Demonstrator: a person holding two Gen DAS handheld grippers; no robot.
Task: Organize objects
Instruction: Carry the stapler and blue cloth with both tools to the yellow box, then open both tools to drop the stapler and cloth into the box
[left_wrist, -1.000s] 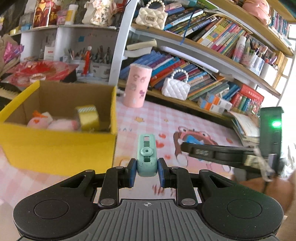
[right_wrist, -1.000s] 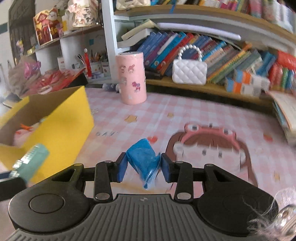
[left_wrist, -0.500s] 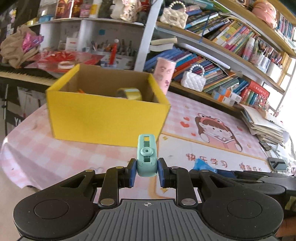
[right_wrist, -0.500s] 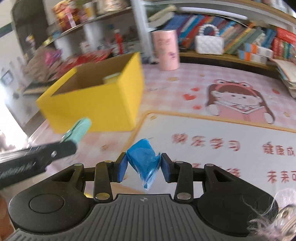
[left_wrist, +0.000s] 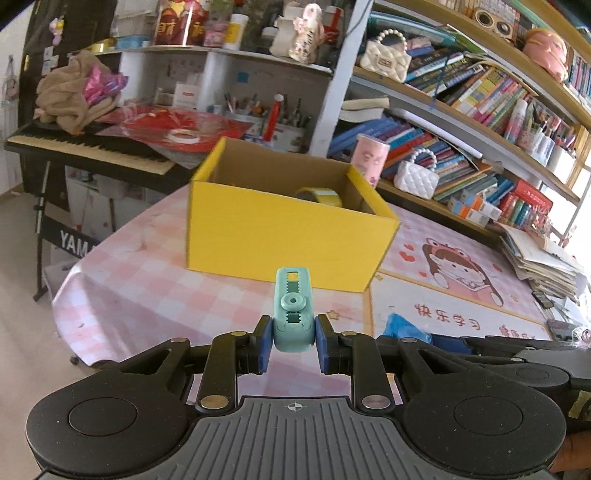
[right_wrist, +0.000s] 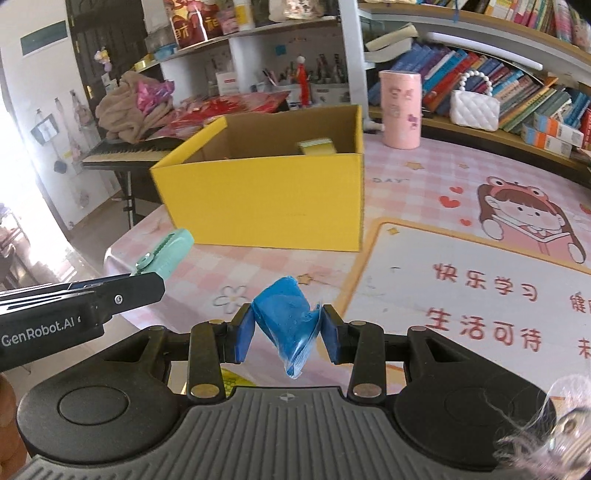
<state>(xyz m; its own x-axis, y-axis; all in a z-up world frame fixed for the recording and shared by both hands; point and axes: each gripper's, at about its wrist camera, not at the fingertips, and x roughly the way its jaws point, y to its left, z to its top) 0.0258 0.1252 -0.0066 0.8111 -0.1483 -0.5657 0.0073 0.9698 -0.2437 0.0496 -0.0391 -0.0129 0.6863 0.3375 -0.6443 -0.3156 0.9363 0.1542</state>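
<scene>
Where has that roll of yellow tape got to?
The yellow tape roll lies inside the yellow cardboard box on the pink checked table, against the box's far right corner in both wrist views, near the pink cylinder.

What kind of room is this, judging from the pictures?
Probably a child's study or playroom at home: curved wooden shelves packed with colourful books, a black electric keyboard piano, and a pink checked tablecloth with cartoon print.

A home study: crowded bookshelves (left_wrist: 461, 122), keyboard piano (left_wrist: 92, 147), cartoon tablecloth (right_wrist: 480, 258)
</scene>
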